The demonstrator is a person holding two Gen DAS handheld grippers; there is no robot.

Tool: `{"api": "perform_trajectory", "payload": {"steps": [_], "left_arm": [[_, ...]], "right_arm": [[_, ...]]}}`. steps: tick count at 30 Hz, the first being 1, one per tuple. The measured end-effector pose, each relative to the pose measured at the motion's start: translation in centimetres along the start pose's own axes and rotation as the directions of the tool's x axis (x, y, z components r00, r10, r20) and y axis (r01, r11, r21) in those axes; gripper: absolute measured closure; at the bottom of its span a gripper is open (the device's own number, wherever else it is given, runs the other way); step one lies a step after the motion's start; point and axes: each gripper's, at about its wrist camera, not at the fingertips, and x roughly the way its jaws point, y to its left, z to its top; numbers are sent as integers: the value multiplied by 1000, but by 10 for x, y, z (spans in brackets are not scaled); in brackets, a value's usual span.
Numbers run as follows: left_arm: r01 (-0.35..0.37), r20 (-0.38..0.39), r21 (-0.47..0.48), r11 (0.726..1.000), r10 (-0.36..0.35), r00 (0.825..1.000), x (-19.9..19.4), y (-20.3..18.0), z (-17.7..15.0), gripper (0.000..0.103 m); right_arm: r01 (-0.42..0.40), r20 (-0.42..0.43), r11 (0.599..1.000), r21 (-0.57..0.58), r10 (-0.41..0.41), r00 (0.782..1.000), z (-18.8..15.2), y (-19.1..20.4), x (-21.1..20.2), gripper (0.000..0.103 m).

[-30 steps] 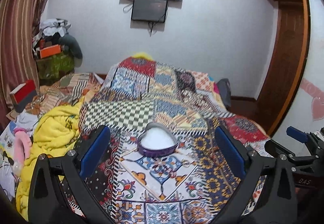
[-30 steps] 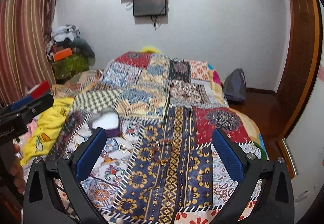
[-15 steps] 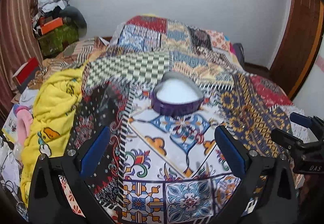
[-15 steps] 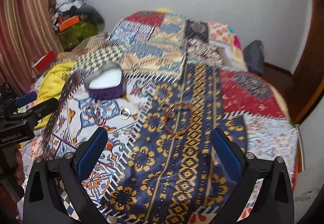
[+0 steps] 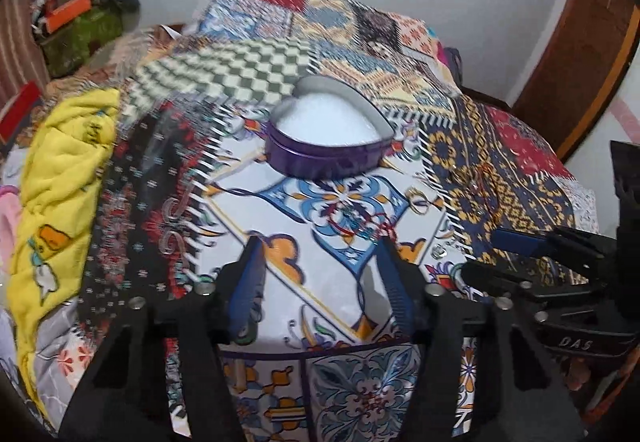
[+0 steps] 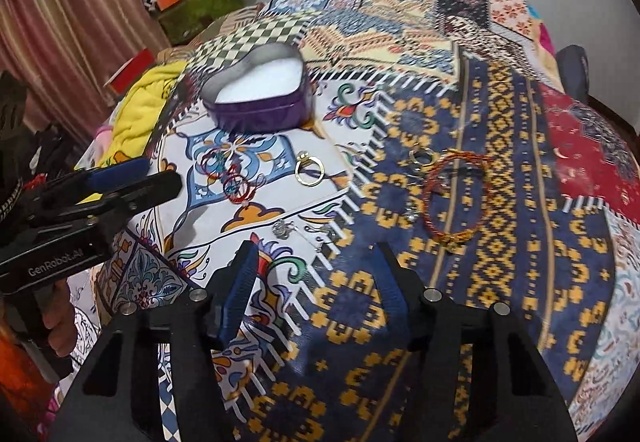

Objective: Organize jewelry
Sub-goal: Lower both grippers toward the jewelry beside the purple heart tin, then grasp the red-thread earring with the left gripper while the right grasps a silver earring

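Note:
A purple heart-shaped tin (image 5: 332, 134) with a white lining sits open on the patchwork bedspread (image 5: 248, 74). In front of it lie thin red bangles (image 6: 228, 174), a gold ring (image 6: 309, 168), a second gold ring (image 6: 422, 156), a red-orange braided bracelet (image 6: 456, 198) and small silver pieces (image 6: 284, 228). My left gripper (image 5: 319, 244) hovers just short of the red bangles (image 5: 360, 218), its jaws closing with nothing between them. My right gripper (image 6: 316, 248) hangs above the silver pieces, its jaws also closing on nothing. Each gripper shows in the other's view, the left gripper (image 6: 120, 178) and the right gripper (image 5: 520, 242).
A yellow blanket (image 5: 60, 162) is bunched at the bed's left edge. Behind it are a pile of clutter (image 5: 80, 14) and a striped curtain (image 6: 60, 22). A wooden door (image 5: 580, 62) stands at the right, with a grey bag (image 6: 576, 70) on the floor beyond the bed.
Both grippers have sunk toward the bedspread and tipped downward, so the wall TV has left the view. Both pairs of jaws have narrowed from wide open.

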Motion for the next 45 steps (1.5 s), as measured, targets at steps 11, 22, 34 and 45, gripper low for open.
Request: {"api": "perform_trajectory", "payload": {"steps": [11, 22, 34, 45], "left_arm": [[99, -46, 21, 995, -98, 994, 22, -4, 8, 66], [102, -33, 45, 994, -100, 994, 41, -10, 11, 73], [145, -39, -14, 989, -146, 989, 40, -5, 9, 97], [134, 8, -24, 991, -134, 991, 15, -3, 12, 97]], "right_arm": [[-18, -22, 1000, -12, 18, 1000, 5, 5, 16, 56], [30, 4, 999, -30, -30, 1000, 6, 12, 24, 62], [18, 20, 999, 36, -19, 1000, 6, 1, 19, 93], [27, 71, 998, 49, -30, 997, 10, 0, -5, 93]]}}
